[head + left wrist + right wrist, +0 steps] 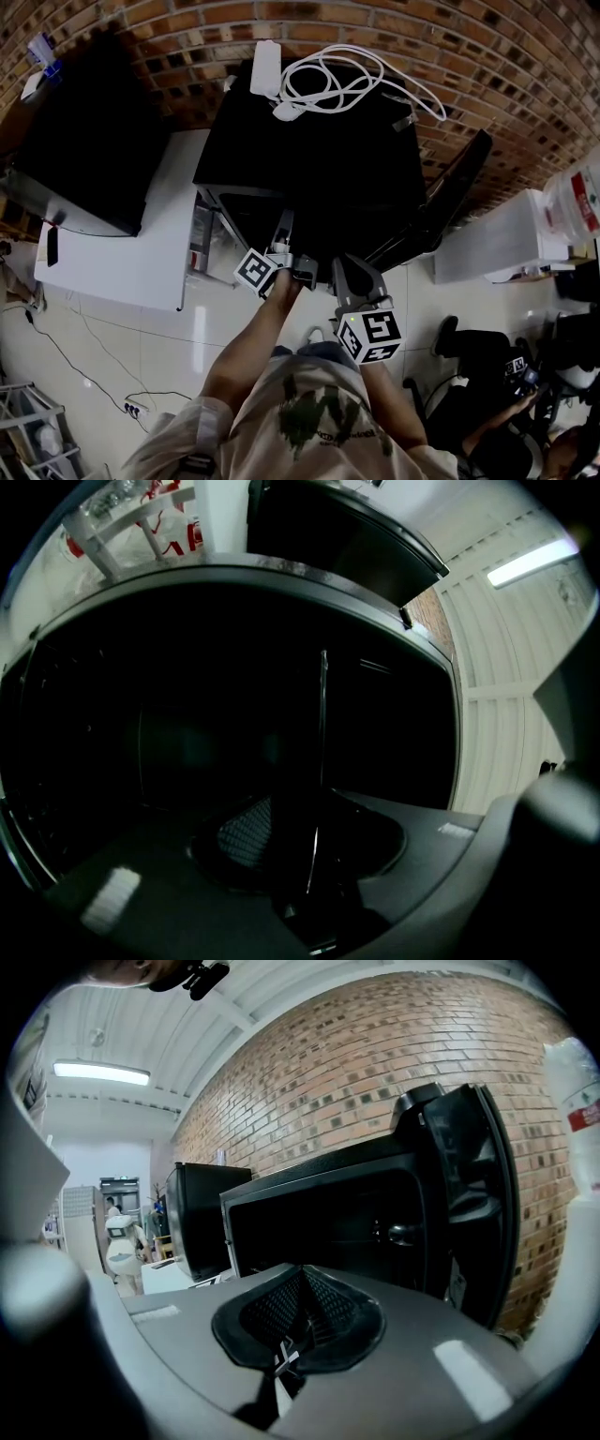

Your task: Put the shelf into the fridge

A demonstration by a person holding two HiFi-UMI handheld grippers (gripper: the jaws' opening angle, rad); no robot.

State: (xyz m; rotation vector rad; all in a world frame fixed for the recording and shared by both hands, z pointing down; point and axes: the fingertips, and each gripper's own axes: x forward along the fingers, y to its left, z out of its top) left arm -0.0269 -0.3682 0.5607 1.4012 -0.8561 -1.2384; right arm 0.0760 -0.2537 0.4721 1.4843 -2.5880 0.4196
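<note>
The black mini fridge (319, 159) stands in the middle of the head view with its door (450, 202) swung open to the right. My left gripper (284, 236) reaches into the dark opening. In the left gripper view a thin upright edge, seemingly the shelf (322, 724), runs through the dark interior in line with my left gripper (314, 855), whose jaws stand open around it without pressing. My right gripper (349, 277) hovers just outside the fridge front. In its own view my right gripper (286, 1358) is shut on nothing and faces the fridge cavity (356, 1232) and the door (469, 1185).
A white cable and adapter (323, 80) lie on the fridge top. A second black cabinet (94, 131) sits on a white table (131, 258) at the left. A water bottle (579, 202) stands at the right, a seated person (497, 412) at the lower right, a brick wall behind.
</note>
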